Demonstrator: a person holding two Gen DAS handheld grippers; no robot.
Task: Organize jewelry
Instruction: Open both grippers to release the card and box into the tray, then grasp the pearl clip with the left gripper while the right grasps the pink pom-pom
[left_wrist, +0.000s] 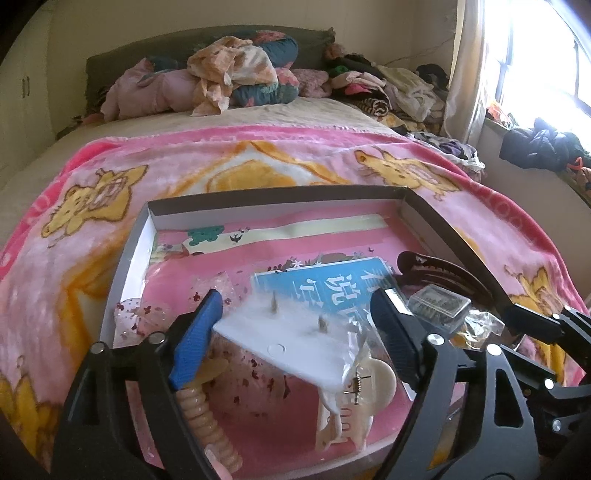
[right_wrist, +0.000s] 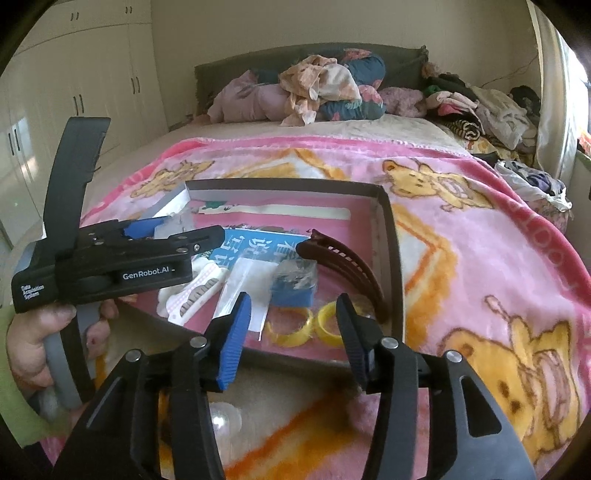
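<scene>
Right wrist view: your right gripper (right_wrist: 293, 314) hangs open and empty, two yellow bangles (right_wrist: 290, 326) just beyond its fingertips inside the shallow box (right_wrist: 391, 236), one brown hair clip (right_wrist: 345, 264) beyond them. Your left gripper (left_wrist: 295, 306) is spread wide around one white earring card (left_wrist: 288, 339) bearing two studs, without clamping it.

A bed (right_wrist: 258, 136) with a dark headboard (right_wrist: 258, 59) carries a pink cartoon blanket (right_wrist: 480, 229) and heaped clothes (right_wrist: 480, 107). Cream wardrobes (right_wrist: 74, 74) line the left wall; a bright window (left_wrist: 546, 55) glares behind a curtain (left_wrist: 469, 66).

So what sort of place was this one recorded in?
Most likely a home bedroom: a bed under a pink cartoon-bear fleece blanket, crumpled clothes and pillows piled by the dark headboard, and cream built-in wardrobes.
</scene>
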